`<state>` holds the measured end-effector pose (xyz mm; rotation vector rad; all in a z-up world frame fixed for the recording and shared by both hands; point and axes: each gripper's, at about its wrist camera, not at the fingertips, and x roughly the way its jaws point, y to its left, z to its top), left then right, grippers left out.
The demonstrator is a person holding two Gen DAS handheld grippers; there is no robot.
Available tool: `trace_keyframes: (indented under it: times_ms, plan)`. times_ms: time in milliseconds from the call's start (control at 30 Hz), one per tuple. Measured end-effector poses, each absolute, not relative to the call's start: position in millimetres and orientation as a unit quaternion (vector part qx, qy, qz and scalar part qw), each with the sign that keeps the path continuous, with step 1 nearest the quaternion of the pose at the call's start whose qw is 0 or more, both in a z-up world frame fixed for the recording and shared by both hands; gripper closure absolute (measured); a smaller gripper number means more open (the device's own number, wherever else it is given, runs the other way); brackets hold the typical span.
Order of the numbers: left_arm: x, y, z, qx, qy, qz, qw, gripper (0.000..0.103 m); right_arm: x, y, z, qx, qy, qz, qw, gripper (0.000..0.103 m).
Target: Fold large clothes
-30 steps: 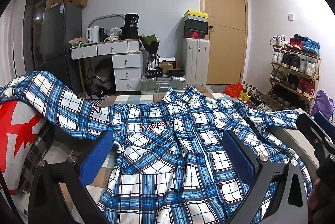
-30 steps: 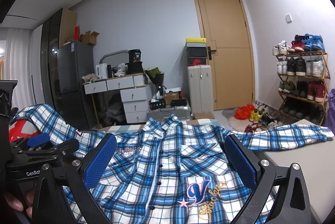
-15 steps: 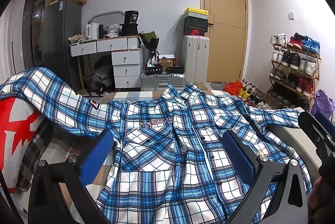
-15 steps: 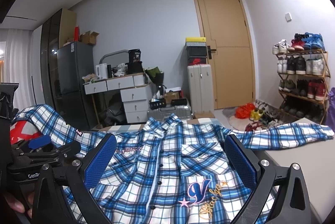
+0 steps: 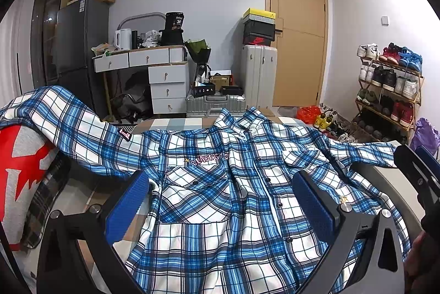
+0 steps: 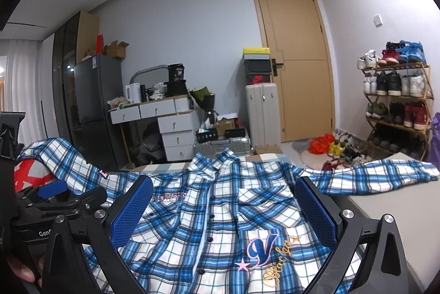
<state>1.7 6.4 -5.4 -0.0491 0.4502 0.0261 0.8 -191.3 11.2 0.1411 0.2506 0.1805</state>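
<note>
A blue and white plaid shirt [image 5: 220,184] lies face up on a flat surface, buttoned, collar at the far end. Its left sleeve [image 5: 68,123] drapes over a pile at the left; its right sleeve [image 6: 385,175] stretches out to the right. My left gripper [image 5: 220,203] hovers open above the shirt's chest, nothing between its blue pads. My right gripper [image 6: 222,208] is open too, above the lower front near an embroidered "V" patch [image 6: 261,247]. The left gripper [image 6: 55,200] also shows at the left edge of the right wrist view.
A grey and red garment [image 5: 22,164] sits piled at the left under the sleeve. Beyond the bed stand a fridge [image 5: 79,52], a white desk with drawers [image 5: 154,74], suitcases [image 5: 258,76], a wooden door [image 5: 299,32] and a shoe rack [image 5: 390,90].
The left gripper has drifted slightly lower and nearer the shirt's chest. The right gripper view is almost unchanged. Both stay open.
</note>
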Motion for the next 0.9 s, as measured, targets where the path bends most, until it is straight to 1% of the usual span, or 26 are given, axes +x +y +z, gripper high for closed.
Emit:
trace_keyframes:
  times_ms: [900]
  plan:
    - [2.8,2.3,-9.9,-0.020,0.234,0.014,0.972,0.001,1.6,-191.7,10.6,0.071,0.131,0.092,0.985,0.000]
